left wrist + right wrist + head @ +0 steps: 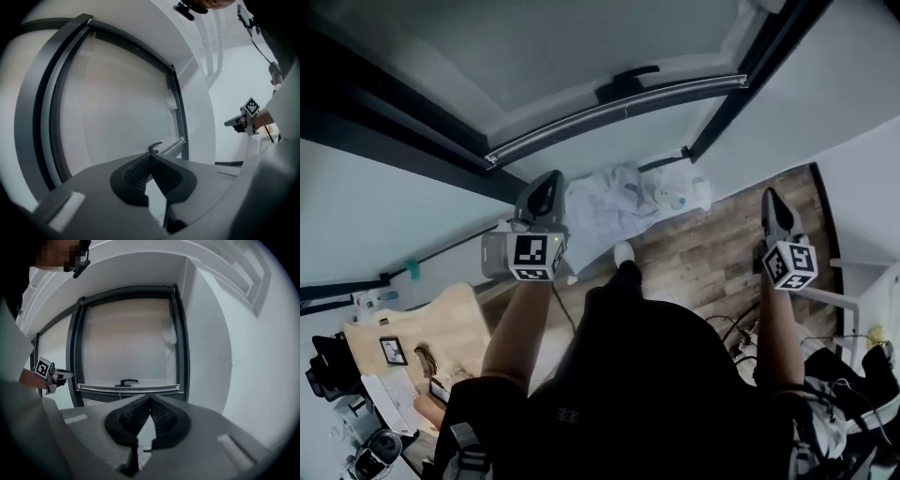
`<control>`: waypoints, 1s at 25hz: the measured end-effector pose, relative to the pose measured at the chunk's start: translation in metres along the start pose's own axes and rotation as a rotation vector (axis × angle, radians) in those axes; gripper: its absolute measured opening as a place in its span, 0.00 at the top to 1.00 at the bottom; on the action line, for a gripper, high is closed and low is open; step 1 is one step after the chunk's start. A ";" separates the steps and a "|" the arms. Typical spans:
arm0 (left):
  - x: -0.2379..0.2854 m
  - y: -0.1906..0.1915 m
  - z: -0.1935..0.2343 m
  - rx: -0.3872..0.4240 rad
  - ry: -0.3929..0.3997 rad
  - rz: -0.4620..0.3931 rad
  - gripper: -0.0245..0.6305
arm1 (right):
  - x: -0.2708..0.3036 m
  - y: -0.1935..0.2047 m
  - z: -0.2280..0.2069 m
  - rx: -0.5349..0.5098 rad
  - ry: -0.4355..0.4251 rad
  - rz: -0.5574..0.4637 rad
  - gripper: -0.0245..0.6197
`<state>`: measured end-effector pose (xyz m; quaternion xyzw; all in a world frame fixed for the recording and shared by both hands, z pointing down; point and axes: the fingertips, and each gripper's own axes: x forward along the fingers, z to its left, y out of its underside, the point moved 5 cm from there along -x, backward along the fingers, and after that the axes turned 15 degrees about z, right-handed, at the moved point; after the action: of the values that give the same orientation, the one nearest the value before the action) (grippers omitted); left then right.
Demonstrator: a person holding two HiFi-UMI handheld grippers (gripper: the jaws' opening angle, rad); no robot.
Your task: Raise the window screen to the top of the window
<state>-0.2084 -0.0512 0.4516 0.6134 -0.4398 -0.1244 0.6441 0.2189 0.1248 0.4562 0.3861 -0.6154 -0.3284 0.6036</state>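
The window has a dark frame (179, 343), and its screen sits low. The screen's grey bottom rail (619, 106) (129, 389) (171, 146) carries a black handle (628, 78) (126, 381) (154, 146). My left gripper (549, 180) (151, 157) is shut and empty, held in the air short of the rail's left part. Off to the right my right gripper (771, 199) (150, 399) is also shut and empty, well back from the window and level with the rail. Each gripper shows in the other's view, the left gripper (58, 376) and the right gripper (236, 123). Neither touches the screen.
Crumpled white sheeting (614, 202) lies on the wooden floor (722, 244) under the window. A light wooden table (441, 328) with small items stands at the left. Cables and a white shelf (862, 281) are at the right. White walls flank the window.
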 end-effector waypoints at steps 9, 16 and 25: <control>0.082 -0.007 0.045 0.054 0.037 0.026 0.96 | 0.110 -0.066 0.021 -0.066 -0.036 0.055 0.96; 0.120 -0.018 0.040 -0.022 0.109 0.052 0.96 | 0.161 -0.083 0.027 -0.031 -0.099 0.043 0.96; 0.136 -0.011 0.032 0.025 0.001 0.130 0.96 | 0.231 -0.094 0.028 -0.255 -0.193 0.087 0.96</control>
<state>-0.1477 -0.1705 0.4939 0.5916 -0.4801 -0.0764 0.6432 0.2045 -0.1242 0.4858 0.2462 -0.6400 -0.4130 0.5994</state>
